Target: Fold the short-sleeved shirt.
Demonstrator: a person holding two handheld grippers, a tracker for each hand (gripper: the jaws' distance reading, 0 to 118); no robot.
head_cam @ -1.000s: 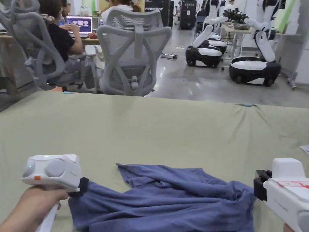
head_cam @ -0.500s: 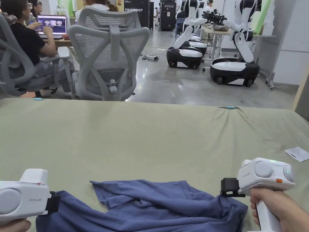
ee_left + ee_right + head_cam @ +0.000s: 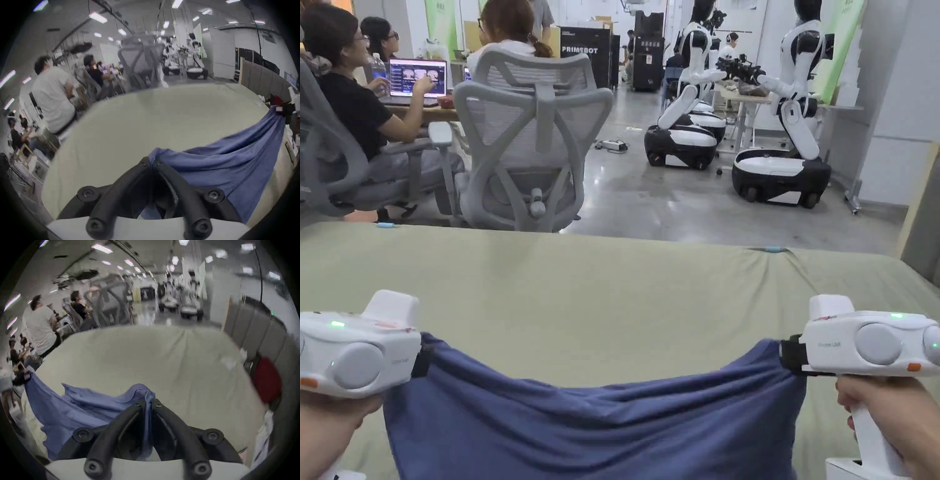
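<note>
Left claw (image 3: 152,162): jaws pinched together on a bunched corner of the blue shirt (image 3: 594,419), cloth squeezed between the tips. In the head view the left claw (image 3: 422,361) sits at the shirt's upper left corner, white body level, jaws pointing inward toward the other claw. Left hand (image 3: 331,431) grips the handle from below, at the lower left edge of view.

Right claw (image 3: 148,400): jaws likewise closed on a twist of blue cloth that runs down between them. In the head view the right claw (image 3: 790,356) holds the upper right corner, body level, jaws pointing inward. Right hand (image 3: 890,415) wraps the handle under the body, knuckles outward.

The two claws are well apart at about the same height, with the shirt's top edge strung between them, sagging in a shallow curve at the middle. The cloth hangs down from that edge in front of the person; in the gripper views its lower part drapes onto the desk (image 3: 612,294), which is covered in pale green fabric.

Beyond the desk: a grey chair (image 3: 534,137), people seated at a laptop (image 3: 417,77), and white-and-black robots (image 3: 778,156) on the floor.
</note>
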